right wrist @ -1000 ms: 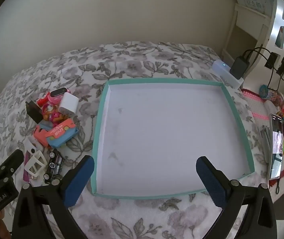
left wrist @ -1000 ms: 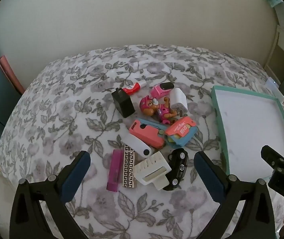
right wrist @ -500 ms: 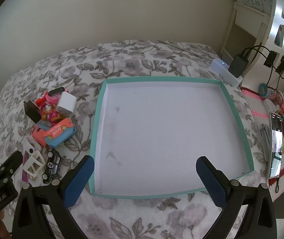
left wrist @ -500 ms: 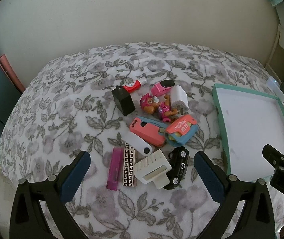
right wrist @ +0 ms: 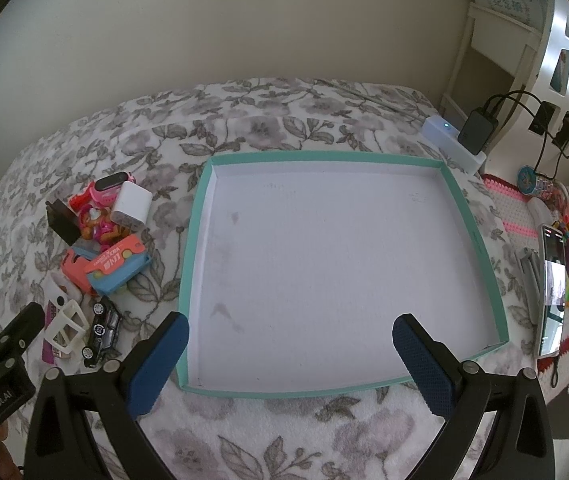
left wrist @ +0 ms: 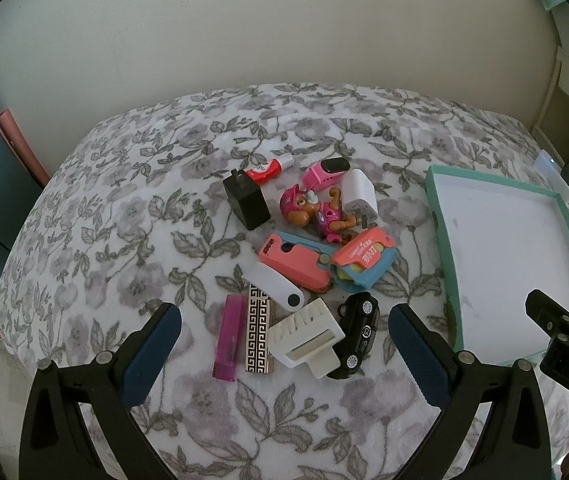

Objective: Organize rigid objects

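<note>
Hovering with jaws spread wide and holding nothing, the left gripper [left wrist: 284,344] faces the toy pile [left wrist: 308,256]. Right gripper [right wrist: 290,354], likewise agape, overhangs the teal-rimmed tray [right wrist: 192,248], beside the pile on the floral blanket [left wrist: 124,220].

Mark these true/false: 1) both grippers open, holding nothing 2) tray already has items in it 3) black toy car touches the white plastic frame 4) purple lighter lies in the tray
1) True: the left gripper and the right gripper are open and hold nothing.
2) False: the teal tray holds nothing.
3) True: the black toy car lies against the white plastic frame.
4) False: the purple lighter lies on the floral cover, beside the patterned lighter.
</note>
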A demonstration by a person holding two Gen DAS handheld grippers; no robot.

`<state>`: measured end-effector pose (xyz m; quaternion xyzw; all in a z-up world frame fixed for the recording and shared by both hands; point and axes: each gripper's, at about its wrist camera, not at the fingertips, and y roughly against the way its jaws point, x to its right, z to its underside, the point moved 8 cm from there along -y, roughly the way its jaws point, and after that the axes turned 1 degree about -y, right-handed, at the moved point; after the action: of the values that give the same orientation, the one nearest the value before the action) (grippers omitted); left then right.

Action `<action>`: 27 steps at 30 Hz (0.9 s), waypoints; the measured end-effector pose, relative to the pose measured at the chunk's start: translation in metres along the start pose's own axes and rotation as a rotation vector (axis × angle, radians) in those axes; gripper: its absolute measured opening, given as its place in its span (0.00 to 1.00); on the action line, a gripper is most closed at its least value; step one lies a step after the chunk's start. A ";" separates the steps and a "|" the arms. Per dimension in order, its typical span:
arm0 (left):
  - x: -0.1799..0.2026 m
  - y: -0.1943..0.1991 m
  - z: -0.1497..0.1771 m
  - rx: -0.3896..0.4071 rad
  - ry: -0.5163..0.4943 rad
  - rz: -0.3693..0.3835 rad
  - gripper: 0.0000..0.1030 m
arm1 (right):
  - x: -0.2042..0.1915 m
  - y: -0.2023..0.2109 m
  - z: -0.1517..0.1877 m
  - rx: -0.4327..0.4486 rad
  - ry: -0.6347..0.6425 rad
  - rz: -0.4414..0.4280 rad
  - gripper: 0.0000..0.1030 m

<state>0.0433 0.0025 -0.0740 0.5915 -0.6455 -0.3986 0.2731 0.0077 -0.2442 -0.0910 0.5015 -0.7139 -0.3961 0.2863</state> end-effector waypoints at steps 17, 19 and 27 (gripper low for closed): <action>-0.002 -0.003 0.008 -0.007 0.005 0.004 1.00 | 0.001 -0.002 0.002 -0.013 0.004 0.009 1.00; -0.001 -0.003 0.008 -0.009 0.005 0.004 1.00 | 0.001 -0.003 0.002 -0.016 0.006 0.010 1.00; -0.001 -0.003 0.009 -0.010 0.004 0.003 1.00 | 0.001 -0.003 0.002 -0.022 0.009 0.012 1.00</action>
<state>0.0379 0.0057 -0.0812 0.5900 -0.6437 -0.4002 0.2782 0.0071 -0.2453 -0.0946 0.4957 -0.7114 -0.3998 0.2973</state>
